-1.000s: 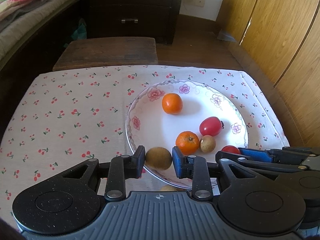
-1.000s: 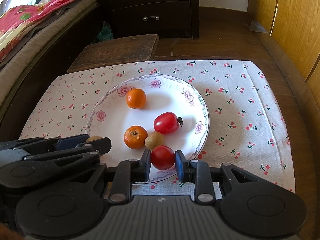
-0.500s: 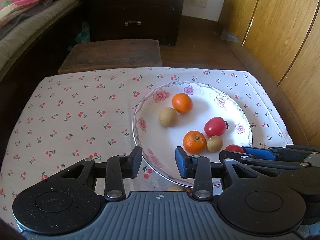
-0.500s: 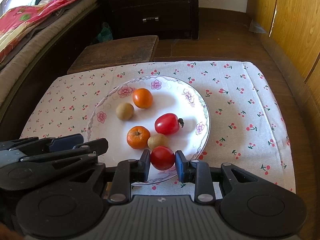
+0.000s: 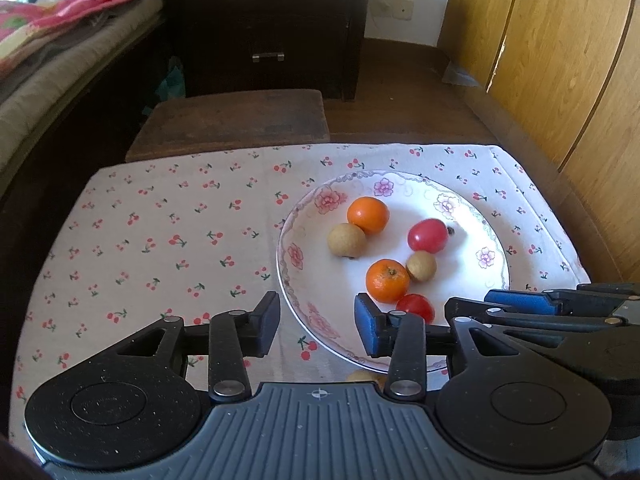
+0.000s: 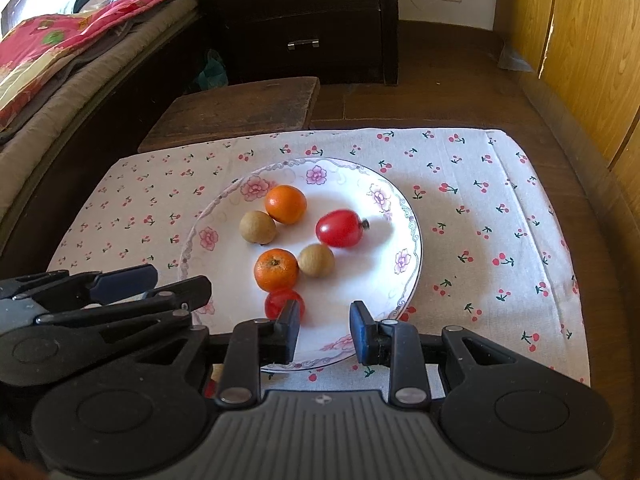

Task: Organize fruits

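Two tongs released: left tongs [image 5: 316, 320] just opening, empty; tomato [image 6: 280, 302] beside right tongs [image 6: 324, 330].

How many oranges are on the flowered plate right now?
2. The far orange lies toward the back of the plate, beside a brown fruit. The near orange lies nearer the front, next to a red tomato. None seems hidden.
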{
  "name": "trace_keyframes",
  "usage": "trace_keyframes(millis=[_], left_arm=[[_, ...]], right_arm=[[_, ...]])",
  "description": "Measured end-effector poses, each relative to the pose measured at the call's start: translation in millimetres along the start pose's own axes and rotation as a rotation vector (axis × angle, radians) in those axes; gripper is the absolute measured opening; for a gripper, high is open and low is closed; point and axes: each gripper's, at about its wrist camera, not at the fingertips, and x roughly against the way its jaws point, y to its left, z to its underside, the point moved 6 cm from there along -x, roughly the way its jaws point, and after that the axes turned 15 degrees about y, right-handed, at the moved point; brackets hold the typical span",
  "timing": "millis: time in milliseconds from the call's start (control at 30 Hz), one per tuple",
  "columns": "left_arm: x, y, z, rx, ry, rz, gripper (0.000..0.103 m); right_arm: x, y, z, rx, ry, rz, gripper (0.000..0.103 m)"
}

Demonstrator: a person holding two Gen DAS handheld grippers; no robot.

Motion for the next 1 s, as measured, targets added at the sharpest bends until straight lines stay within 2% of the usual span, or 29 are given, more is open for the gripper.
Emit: trace_keyframes(millis=[533, 1000], left_arm=[[8, 1, 4, -0.028, -0.022, -0.028, 0.052], [27, 3, 26, -0.062, -0.046, -0.053, 0.052]], right_arm=[[4, 3, 4, 0.009, -0.008, 0.012, 0.030], [21, 18, 26, 0.057, -0.011, 0.028, 0.030]])
